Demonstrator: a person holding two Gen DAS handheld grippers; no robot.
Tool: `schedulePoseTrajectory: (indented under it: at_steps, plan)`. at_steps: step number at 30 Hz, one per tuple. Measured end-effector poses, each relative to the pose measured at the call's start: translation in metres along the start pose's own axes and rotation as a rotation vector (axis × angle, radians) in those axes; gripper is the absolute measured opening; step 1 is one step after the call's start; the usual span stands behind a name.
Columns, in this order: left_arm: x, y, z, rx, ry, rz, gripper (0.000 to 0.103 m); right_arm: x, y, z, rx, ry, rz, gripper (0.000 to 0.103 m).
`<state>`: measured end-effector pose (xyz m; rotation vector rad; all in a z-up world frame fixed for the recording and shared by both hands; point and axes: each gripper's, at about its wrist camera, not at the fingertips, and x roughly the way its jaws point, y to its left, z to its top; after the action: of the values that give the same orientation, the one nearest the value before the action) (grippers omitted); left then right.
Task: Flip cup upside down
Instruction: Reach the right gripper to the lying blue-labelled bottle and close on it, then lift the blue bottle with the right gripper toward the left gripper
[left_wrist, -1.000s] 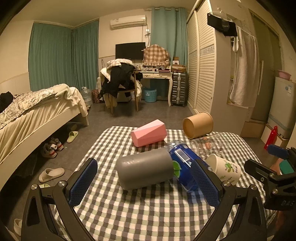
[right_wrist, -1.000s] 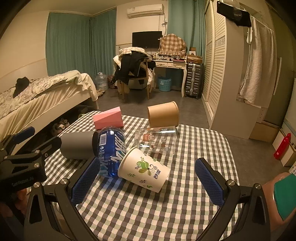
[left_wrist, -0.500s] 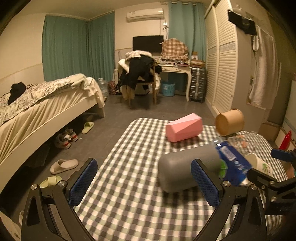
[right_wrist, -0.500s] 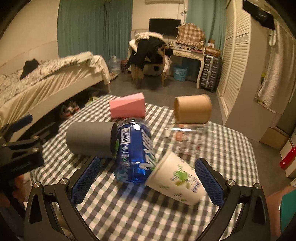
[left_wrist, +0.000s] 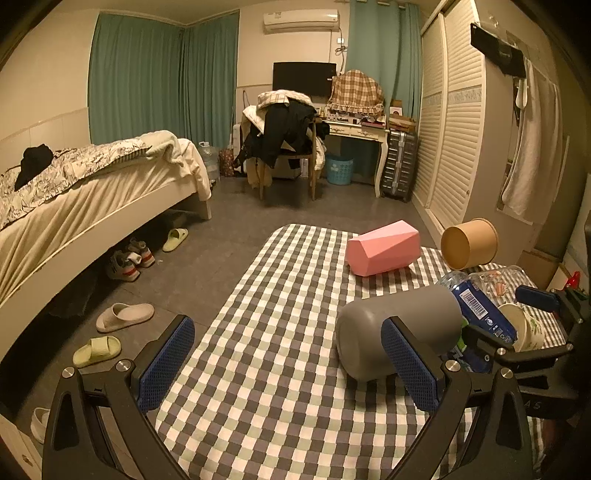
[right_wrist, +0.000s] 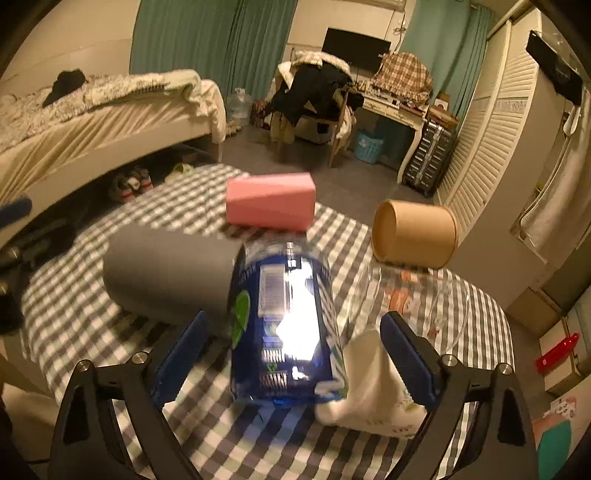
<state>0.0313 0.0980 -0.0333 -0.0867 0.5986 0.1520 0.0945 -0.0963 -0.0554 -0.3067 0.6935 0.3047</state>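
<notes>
The right gripper (right_wrist: 293, 354) is spread wide, with a blue-labelled bottle (right_wrist: 286, 325) and the white paper cup (right_wrist: 373, 387) lying between its fingers; whether either finger touches them I cannot tell (the view is blurred). The cup lies on its side on the checked tablecloth (right_wrist: 85, 295), against the bottle's right flank, near the table's near right corner. A grey cup (right_wrist: 166, 273) lies on its side left of the bottle, touching it. A pink cup (right_wrist: 269, 201) and a brown paper cup (right_wrist: 413, 232) lie on their sides toward the far edge, and a clear glass (right_wrist: 410, 299) lies in front of the brown one. The left gripper (left_wrist: 284, 365) is spread too, holding nothing, over the table's left half, its right finger (left_wrist: 410, 365) in front of the grey cup (left_wrist: 399, 328)
</notes>
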Motion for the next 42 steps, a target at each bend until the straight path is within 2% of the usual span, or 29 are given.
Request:
schedulePoseTrajectory:
  at_steps: [2,4,7,14,16,17,20,23,27,29,34,42]
  plan:
    - [0.001,-0.001,0.001,-0.003,0.004,-0.004,0.103,0.002,0.002,0.002,0.005,0.007,0.036,0.094]
    - [0.001,-0.001,0.000,-0.004,0.007,-0.006,0.103,0.009,0.006,0.001,-0.015,0.030,0.033,0.094]
    - [0.002,-0.003,0.000,-0.004,0.011,-0.009,0.103,0.018,0.007,-0.005,-0.020,0.063,0.040,0.088]
    - [0.004,-0.006,0.000,0.001,0.024,-0.016,0.103,0.035,0.015,-0.004,-0.106,0.077,-0.030,0.087]
    - [0.004,-0.006,-0.001,0.001,0.026,-0.020,0.103,0.042,0.017,-0.003,-0.124,0.104,-0.025,0.083]
    - [0.003,-0.006,-0.001,0.001,0.027,-0.023,0.103,0.043,0.021,-0.003,-0.148,0.097,-0.048,0.082]
    - [0.003,-0.006,0.000,-0.004,0.029,-0.027,0.103,0.045,0.026,-0.002,-0.186,0.112,-0.069,0.070]
    - [0.004,-0.004,0.000,-0.014,0.032,-0.031,0.103,0.051,0.026,0.001,-0.185,0.139,-0.096,0.069]
    - [0.003,0.002,0.002,-0.035,0.037,-0.047,0.103,0.065,0.027,0.004,-0.214,0.190,-0.172,0.069]
    - [0.002,0.005,0.003,-0.047,0.036,-0.056,0.103,0.066,0.027,0.007,-0.215,0.196,-0.188,0.064]
    - [-0.001,0.015,0.004,-0.069,0.033,-0.062,0.103,0.049,0.018,0.015,-0.120,0.182,-0.149,0.063]
    - [-0.003,0.026,0.003,-0.094,0.034,-0.067,0.103,-0.008,0.030,0.021,-0.044,0.138,-0.172,0.063]
